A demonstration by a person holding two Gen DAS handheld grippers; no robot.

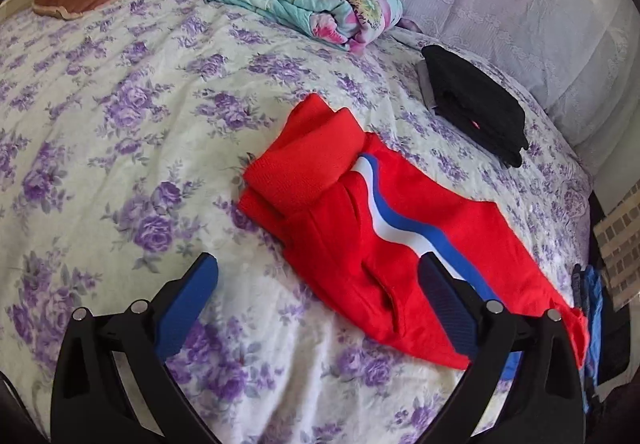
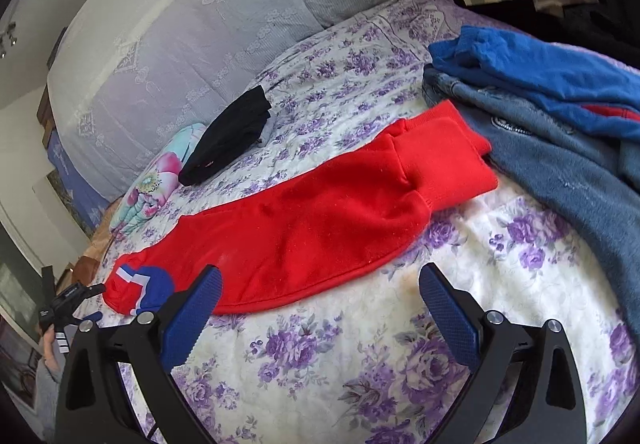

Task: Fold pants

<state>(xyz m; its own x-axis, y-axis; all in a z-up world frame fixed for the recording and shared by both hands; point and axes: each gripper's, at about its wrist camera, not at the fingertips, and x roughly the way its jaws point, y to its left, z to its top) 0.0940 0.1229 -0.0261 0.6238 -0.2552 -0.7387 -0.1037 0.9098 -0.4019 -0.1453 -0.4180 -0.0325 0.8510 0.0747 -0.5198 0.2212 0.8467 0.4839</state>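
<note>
The left gripper (image 1: 318, 276) hangs with its fingers (image 1: 188, 308) spread wide and nothing between them; one finger sits over the bare bedspread (image 1: 120, 132), the other over the striped end of the red pants (image 1: 400, 244). The right gripper (image 2: 320, 284) is likewise spread and empty, its fingers (image 2: 448, 312) low over the bedspread (image 2: 320, 364) just in front of the near edge of the pants (image 2: 304, 232).

The pants lie lengthwise across the bed, legs laid one on the other, with the ribbed cuffs (image 2: 448, 156) at one end and the blue-and-white stripe (image 1: 384, 212) at the other. The fold looks only partly done; a further fold end to end probably remains.

Several things could spoil it. The fabric is thick and soft, so a pinch that catches only the top layer would pull the legs apart and undo the alignment. The quilted bedspread is loose too, and fingers pressed down at the hem could grab it along with the cloth. The cuffs touch a pile of blue clothes (image 2: 560, 132); lifting that end carelessly may drag the pile or snag it. If the two ends rise unevenly, the pants will twist and land skewed. A black folded garment (image 1: 476, 104) lies well apart, beyond the pants, and is unlikely to interfere.
</note>
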